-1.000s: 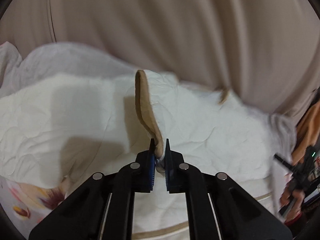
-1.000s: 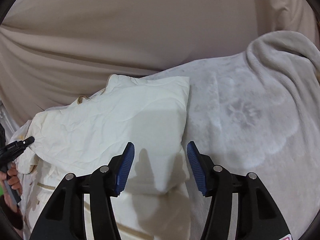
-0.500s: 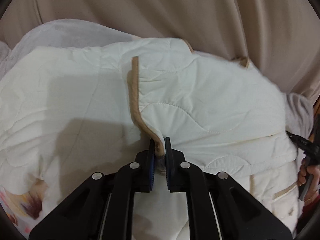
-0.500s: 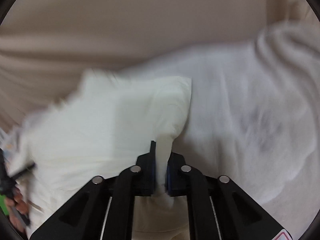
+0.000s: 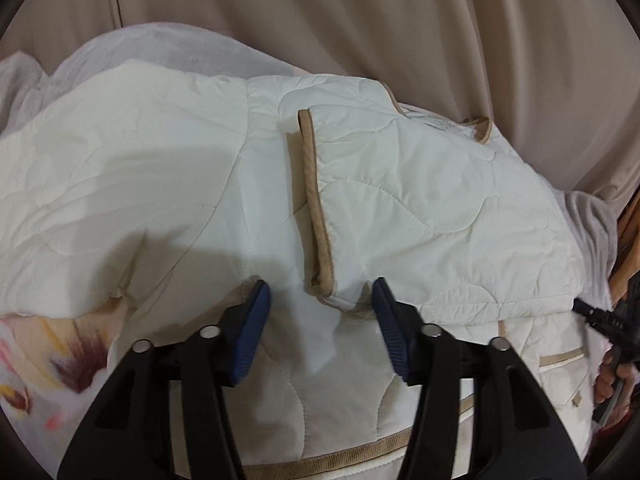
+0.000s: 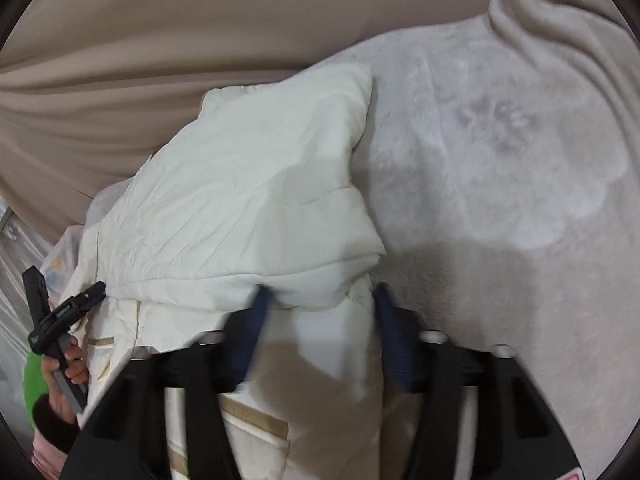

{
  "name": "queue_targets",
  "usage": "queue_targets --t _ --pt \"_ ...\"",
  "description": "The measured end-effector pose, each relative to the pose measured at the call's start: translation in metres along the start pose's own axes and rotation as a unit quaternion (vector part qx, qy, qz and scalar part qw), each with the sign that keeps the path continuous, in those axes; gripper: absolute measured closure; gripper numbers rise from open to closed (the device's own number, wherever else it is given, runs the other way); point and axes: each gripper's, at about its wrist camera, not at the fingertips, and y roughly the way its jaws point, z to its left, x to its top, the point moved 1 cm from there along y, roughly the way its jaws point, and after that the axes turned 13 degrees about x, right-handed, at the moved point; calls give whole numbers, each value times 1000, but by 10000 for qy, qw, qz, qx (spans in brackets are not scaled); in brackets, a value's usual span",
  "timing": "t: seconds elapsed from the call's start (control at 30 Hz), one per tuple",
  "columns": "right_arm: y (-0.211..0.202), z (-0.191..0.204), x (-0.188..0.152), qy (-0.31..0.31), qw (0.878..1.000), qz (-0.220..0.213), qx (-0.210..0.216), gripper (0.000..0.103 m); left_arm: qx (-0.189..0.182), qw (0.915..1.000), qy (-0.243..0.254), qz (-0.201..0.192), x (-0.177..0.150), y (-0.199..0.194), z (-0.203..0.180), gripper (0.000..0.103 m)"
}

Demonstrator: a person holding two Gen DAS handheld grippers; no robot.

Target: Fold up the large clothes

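Observation:
A cream quilted jacket [image 5: 420,200] with tan trim [image 5: 312,200] lies folded on the bed. My left gripper [image 5: 320,304] is open, its blue pads just short of the tan-edged flap that lies flat on the garment. In the right wrist view the same jacket [image 6: 248,200] shows as a folded cream bundle. My right gripper [image 6: 320,312] is open, blurred, with the fold's corner lying loose between its pads. The other gripper shows at the edge of each view: the right one [image 5: 604,320], the left one [image 6: 60,316].
A pale grey fleece blanket [image 6: 500,160] covers the bed to the right of the jacket. A beige curtain [image 5: 360,12] hangs close behind. A floral-print cloth [image 5: 44,364] shows at the lower left.
Both grippers opened. The left let go of the tan-trimmed flap, which now lies flat. The right let go of the fold's corner it had pinched half a second ago.

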Motion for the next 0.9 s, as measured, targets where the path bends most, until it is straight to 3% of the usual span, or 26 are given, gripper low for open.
queue_targets --t 0.03,0.17,0.27,0.33,0.4,0.47,0.5,0.63,0.77,0.87,0.9 --pt "-9 9 1 -65 9996 -256 99 91 -68 10000 28 -30 0 -5 -1 76" --pt "-35 24 -6 -428 9957 -811 120 95 164 9994 276 -149 -4 -9 -5 72" --pt "5 -9 -15 -129 9989 -32 -455 95 151 9997 166 39 -9 5 -2 72" --pt "1 -7 -22 -100 9982 -80 -584 93 145 9999 -1 -22 -9 -8 5 72" --pt "-18 13 -28 -355 9957 -236 -823 84 81 9997 -226 -77 -12 -29 23 66" --pt "-40 33 -41 -724 9928 -370 -883 84 168 9979 -567 -279 -18 -57 55 41" --pt "-52 47 -55 -942 9909 -378 -886 83 288 9960 -757 -372 -19 -69 74 37" --pt "-73 78 -101 -1309 9895 -202 -576 72 1056 9792 -1679 -435 -30 -102 179 35" --pt "-69 98 -140 -1487 9884 27 -299 69 1847 9453 -2682 -186 -34 -101 282 35" --pt "-58 107 -161 -1695 9849 168 -310 66 2112 9200 -3302 52 -37 -90 344 37" --pt "-55 114 -168 -1702 9847 204 -301 62 2046 9175 -3408 95 -37 -87 355 39"
